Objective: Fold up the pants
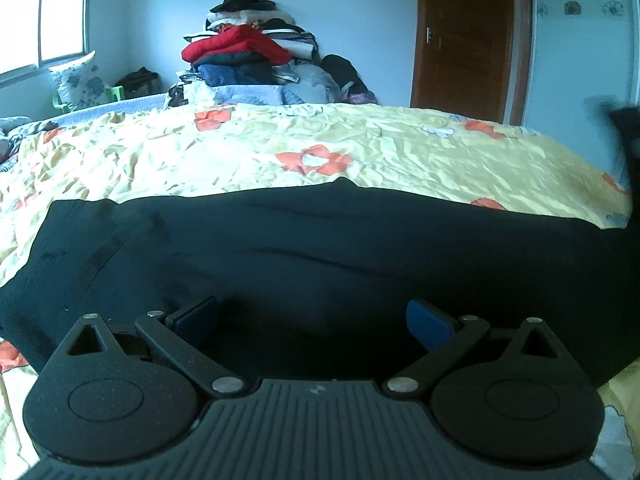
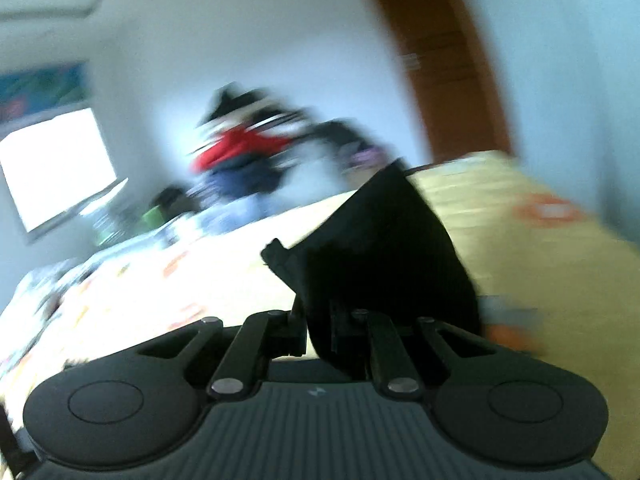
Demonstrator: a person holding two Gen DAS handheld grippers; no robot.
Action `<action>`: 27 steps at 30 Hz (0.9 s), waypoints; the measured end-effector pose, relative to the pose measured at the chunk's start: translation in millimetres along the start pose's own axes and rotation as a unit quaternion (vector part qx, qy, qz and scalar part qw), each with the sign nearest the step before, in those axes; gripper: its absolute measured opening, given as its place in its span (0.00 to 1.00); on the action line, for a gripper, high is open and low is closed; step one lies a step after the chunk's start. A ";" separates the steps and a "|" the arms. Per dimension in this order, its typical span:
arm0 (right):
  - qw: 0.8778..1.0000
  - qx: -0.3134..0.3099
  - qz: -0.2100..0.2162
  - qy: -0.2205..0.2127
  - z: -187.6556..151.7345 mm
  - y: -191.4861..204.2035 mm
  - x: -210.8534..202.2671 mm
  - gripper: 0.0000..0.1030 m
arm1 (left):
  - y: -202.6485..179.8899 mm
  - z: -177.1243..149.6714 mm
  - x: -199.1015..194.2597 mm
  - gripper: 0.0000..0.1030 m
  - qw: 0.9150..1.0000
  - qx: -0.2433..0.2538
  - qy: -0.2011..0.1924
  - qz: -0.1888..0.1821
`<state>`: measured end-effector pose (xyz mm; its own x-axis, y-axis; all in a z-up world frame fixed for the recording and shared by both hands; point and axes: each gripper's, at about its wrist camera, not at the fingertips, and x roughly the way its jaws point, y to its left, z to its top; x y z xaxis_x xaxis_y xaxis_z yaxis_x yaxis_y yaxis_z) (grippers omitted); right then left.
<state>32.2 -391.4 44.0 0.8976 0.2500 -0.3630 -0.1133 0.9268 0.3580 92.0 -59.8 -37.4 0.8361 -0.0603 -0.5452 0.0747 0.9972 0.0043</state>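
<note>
Black pants (image 1: 320, 248) lie spread across the yellow flowered bedspread (image 1: 320, 148) in the left wrist view. My left gripper (image 1: 312, 320) is open, low over the near part of the pants, its blue pads apart with nothing between them. In the blurred right wrist view, my right gripper (image 2: 320, 330) is shut on a bunched end of the black pants (image 2: 380, 240), which stands up above the bed. That lifted end also shows as a dark blur at the right edge of the left wrist view (image 1: 624, 132).
A tall pile of clothes (image 1: 256, 52) with a red garment sits beyond the bed's far edge. A flowered pillow (image 1: 80, 80) lies far left under a window. A brown door (image 1: 464, 36) stands far right. The bedspread (image 2: 520, 240) extends right.
</note>
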 end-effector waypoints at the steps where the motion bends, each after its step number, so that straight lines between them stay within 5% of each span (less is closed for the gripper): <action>1: 1.000 -0.015 0.022 0.016 -7.1 16.9 14.3 0.10 | 1.0 0.0 -0.4 0.99 1.000 -0.003 -0.001 0.000; 6: 0.981 -0.065 0.094 0.159 -60.4 80.4 84.6 0.13 | 7.3 0.2 -1.1 0.99 1.000 -0.028 -0.002 -0.002; 8: 0.975 -0.087 0.103 0.177 -75.3 95.1 86.5 0.13 | 9.1 0.0 -1.1 0.99 0.999 -0.035 0.000 -0.004; 12: 0.972 -0.126 0.114 0.159 -75.0 101.3 56.3 0.13 | 8.5 0.7 -0.6 0.99 0.999 -0.036 0.002 -0.005; 17: 0.985 -0.136 -0.006 0.108 -58.0 68.1 21.2 0.14 | 8.5 0.7 0.0 0.99 0.999 -0.033 0.003 -0.004; 20: 0.989 -0.089 -0.017 0.119 -57.8 44.5 17.9 0.14 | 9.1 0.6 -0.5 0.99 0.999 -0.036 0.001 -0.005; 24: 0.977 -0.177 -0.002 0.121 -73.3 74.9 19.7 0.15 | 13.9 1.2 -1.8 0.98 0.999 -0.051 -0.004 -0.009; 27: 0.961 -0.252 0.000 0.111 -87.8 104.4 22.7 0.26 | 19.5 7.2 -4.2 0.98 0.997 -0.074 0.000 -0.033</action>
<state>3.4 -264.4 -2.4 0.7915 0.2516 -0.5570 -0.3555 0.9308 -0.0846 93.9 -40.5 -29.0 0.8321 -0.1263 -0.5400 0.0490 0.9866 -0.1554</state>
